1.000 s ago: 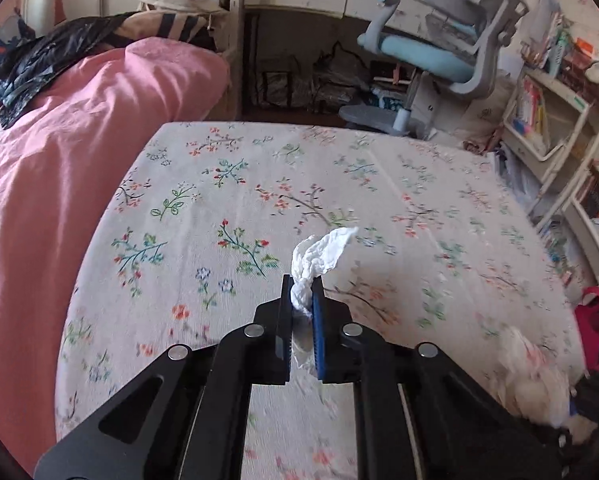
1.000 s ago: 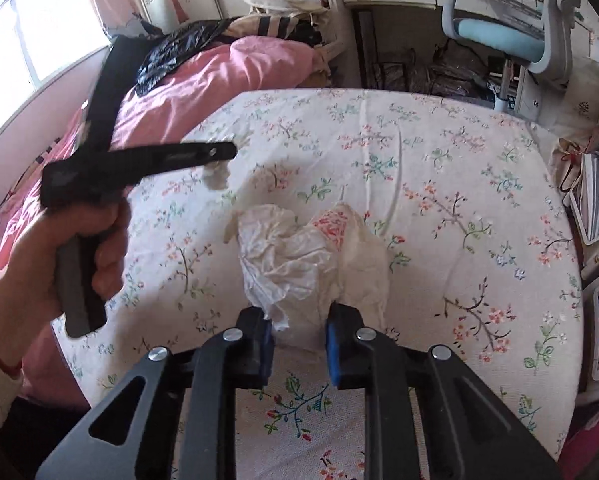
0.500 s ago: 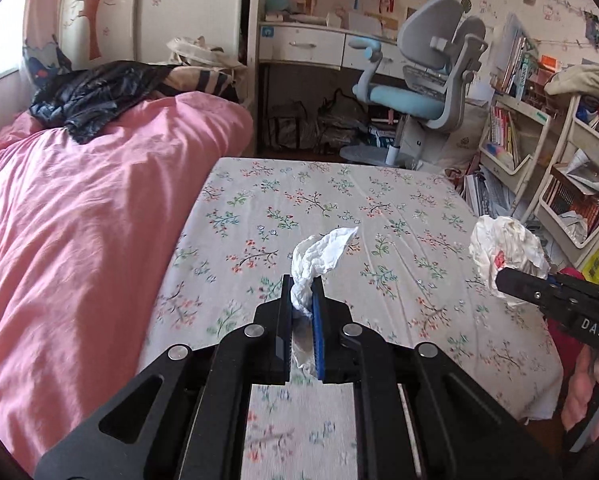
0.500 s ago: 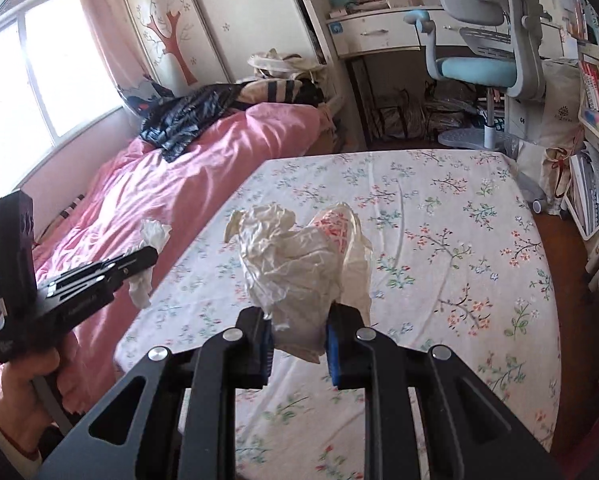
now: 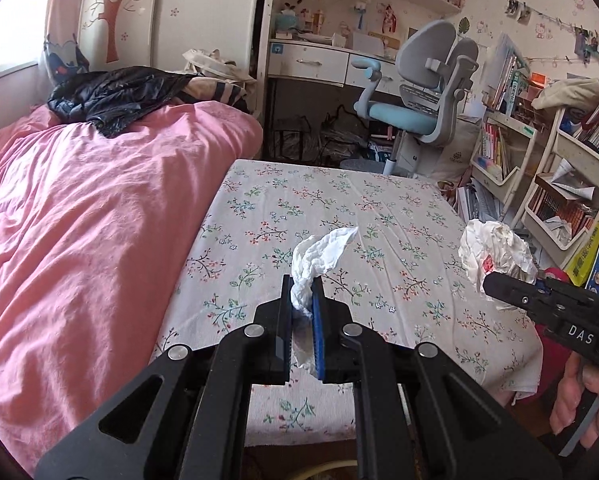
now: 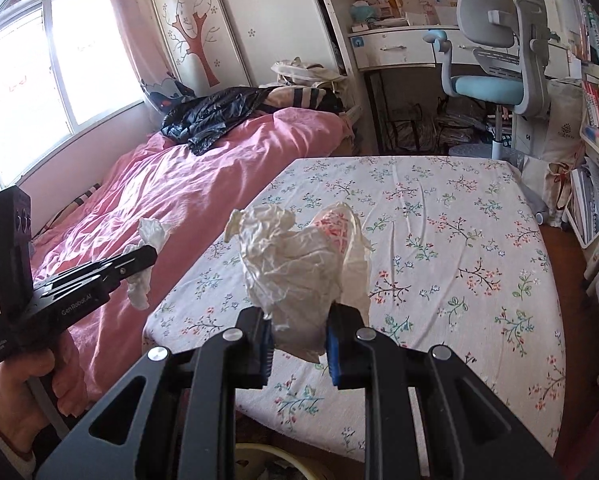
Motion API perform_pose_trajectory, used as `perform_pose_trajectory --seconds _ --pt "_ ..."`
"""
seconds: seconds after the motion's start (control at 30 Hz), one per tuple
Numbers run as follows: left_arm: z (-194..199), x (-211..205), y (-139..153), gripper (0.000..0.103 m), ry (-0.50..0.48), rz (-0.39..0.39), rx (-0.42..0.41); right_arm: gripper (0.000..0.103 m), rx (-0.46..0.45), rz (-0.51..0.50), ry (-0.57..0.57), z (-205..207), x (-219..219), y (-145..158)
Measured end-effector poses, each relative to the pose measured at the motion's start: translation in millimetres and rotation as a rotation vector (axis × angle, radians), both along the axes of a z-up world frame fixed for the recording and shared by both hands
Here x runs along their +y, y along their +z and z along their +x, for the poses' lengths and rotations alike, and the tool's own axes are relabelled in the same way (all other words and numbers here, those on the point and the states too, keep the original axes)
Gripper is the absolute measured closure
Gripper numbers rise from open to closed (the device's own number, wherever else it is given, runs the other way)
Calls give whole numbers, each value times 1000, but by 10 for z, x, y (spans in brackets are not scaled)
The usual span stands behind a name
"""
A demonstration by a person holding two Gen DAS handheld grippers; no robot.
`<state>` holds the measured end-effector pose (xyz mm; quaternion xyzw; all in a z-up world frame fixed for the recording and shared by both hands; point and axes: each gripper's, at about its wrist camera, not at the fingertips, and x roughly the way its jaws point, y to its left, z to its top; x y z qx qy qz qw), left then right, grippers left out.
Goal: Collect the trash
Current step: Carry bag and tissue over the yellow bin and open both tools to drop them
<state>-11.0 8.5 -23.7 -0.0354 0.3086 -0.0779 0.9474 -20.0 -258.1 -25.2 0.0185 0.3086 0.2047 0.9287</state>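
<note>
My left gripper (image 5: 302, 280) is shut on a crumpled white tissue (image 5: 319, 254) and holds it in the air above the near end of the floral bed. It also shows in the right wrist view (image 6: 149, 256) with the tissue (image 6: 141, 284) hanging from it. My right gripper (image 6: 297, 322) is shut on a crumpled white wrapper with red print (image 6: 303, 264), lifted above the bed's near edge. The right gripper (image 5: 489, 280) and the wrapper (image 5: 495, 250) show at the right of the left wrist view.
A floral bed sheet (image 5: 339, 208) lies ahead, with a pink duvet (image 5: 79, 220) on its left. A black jacket (image 5: 115, 96) lies on the duvet. A desk chair (image 5: 423, 108) and bookshelves (image 5: 559, 184) stand beyond. A pale rim (image 6: 275, 460) shows below the right gripper.
Both grippers have lifted and pulled back from the bed with their trash. The bed looks lower and farther away.
</note>
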Motion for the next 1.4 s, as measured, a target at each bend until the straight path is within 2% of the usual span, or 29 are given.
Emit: perform_pose_trajectory --seconds 0.53,1.4 --pt "-499 -10 -61 95 -11 -15 -19 81 -16 1 -7 -407 29 -91" --pt "-1119 -2 -262 95 -40 -31 18 81 69 -19 13 -1013 196 -490"
